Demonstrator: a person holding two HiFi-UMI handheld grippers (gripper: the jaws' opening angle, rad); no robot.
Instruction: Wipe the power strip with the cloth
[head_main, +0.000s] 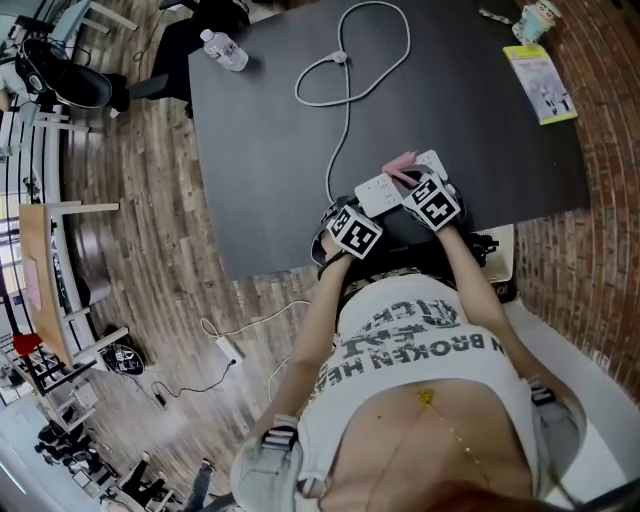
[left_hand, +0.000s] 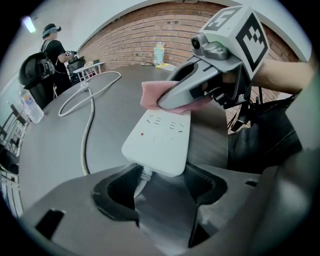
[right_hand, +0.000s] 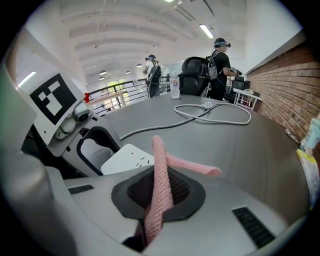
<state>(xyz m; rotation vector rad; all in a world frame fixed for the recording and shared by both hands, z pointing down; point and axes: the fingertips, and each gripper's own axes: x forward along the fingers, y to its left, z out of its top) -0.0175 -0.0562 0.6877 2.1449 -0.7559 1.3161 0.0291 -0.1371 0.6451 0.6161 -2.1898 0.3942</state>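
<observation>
A white power strip (head_main: 378, 192) lies near the front edge of the black table (head_main: 270, 160). My left gripper (head_main: 366, 207) holds its cable end. In the left gripper view the strip (left_hand: 160, 137) sits between the two jaws of that gripper (left_hand: 157, 180), touching both. My right gripper (head_main: 415, 180) is shut on a pink cloth (head_main: 402, 162). The cloth (left_hand: 150, 95) rests on the strip's far end under the right gripper (left_hand: 167, 102). In the right gripper view the cloth (right_hand: 161, 170) stands up folded between the jaws of that gripper (right_hand: 160, 195), with the strip (right_hand: 127, 157) just beyond it.
The strip's white cable (head_main: 345, 60) loops across the table's far part. A water bottle (head_main: 224, 48) stands at the far left corner, a yellow booklet (head_main: 541, 85) and a cup (head_main: 535, 20) at the far right. Another strip (head_main: 228, 348) lies on the wooden floor. People (right_hand: 220, 65) stand beyond the table.
</observation>
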